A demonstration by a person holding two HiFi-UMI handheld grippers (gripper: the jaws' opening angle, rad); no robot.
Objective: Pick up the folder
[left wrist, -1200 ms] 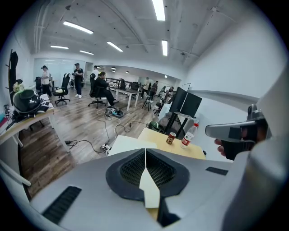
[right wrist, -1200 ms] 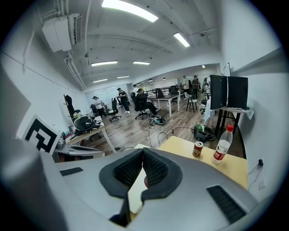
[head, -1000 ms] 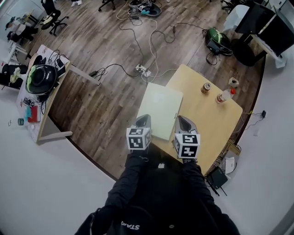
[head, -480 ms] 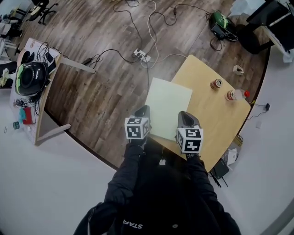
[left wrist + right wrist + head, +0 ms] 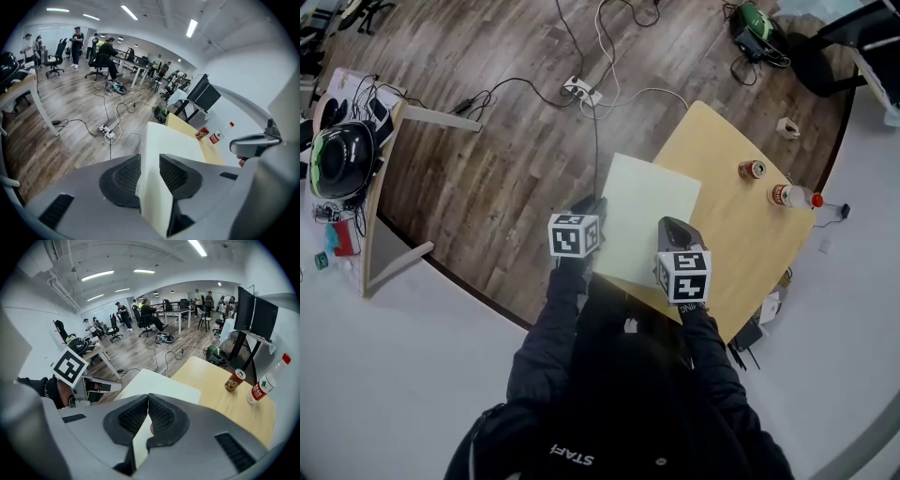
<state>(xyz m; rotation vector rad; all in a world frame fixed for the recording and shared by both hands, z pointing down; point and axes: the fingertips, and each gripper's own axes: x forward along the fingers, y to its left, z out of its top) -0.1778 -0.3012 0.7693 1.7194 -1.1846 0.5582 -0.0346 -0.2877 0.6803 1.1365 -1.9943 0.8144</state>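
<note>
Folder (image 5: 649,214): pale, flat on the light wooden table (image 5: 741,239), with its near and left edges hanging past the tabletop. That overhang probably explains the approach, since it leaves room for a jaw underneath. The left gripper (image 5: 592,203) is at the near-left corner. Its jaws have just been opening and stand partly apart, with the folder's edge between the pads and no firm pinch showing. The right gripper (image 5: 671,226) is at the near edge, further right, with its jaws closed on the sheet. Holding at two spread points should keep a limp folder level. A can (image 5: 752,170) and a bottle (image 5: 793,196) stand well apart on the far side, clear of the lift, which has not yet begun.
</note>
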